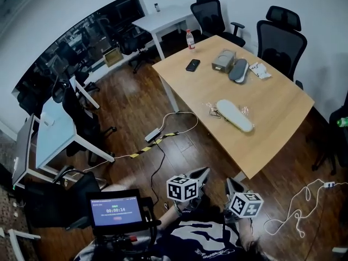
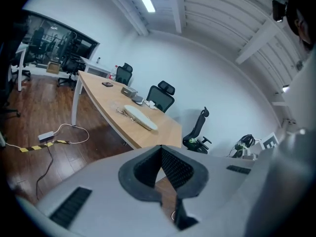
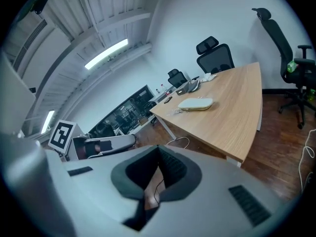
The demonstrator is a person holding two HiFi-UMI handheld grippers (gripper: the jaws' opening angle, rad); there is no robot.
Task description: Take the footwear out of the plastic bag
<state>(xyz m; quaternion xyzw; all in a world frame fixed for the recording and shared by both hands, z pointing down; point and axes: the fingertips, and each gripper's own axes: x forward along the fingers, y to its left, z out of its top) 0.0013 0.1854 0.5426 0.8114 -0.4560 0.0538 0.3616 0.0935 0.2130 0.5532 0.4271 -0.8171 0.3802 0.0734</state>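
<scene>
A white slipper (image 1: pixel 234 115) lies in a crumpled clear plastic bag (image 1: pixel 213 110) near the front of the wooden table (image 1: pixel 272 118). It also shows as the slipper (image 2: pixel 139 116) in the left gripper view and the slipper (image 3: pixel 196 103) in the right gripper view. My left gripper (image 1: pixel 205 171) and right gripper (image 1: pixel 230 181) are held low, close to my body and well short of the table. Both are shut with nothing between their jaws, as seen at the left gripper (image 2: pixel 160 147) and the right gripper (image 3: pixel 158 147).
Farther back on the table are a grey pair of footwear (image 1: pixel 238 70), a small box (image 1: pixel 223 60), a phone (image 1: pixel 192 64) and a bottle (image 1: pixel 190 39). Black office chairs (image 1: pixel 278 34) stand behind it. Cables (image 1: pixel 163 135) run across the wooden floor.
</scene>
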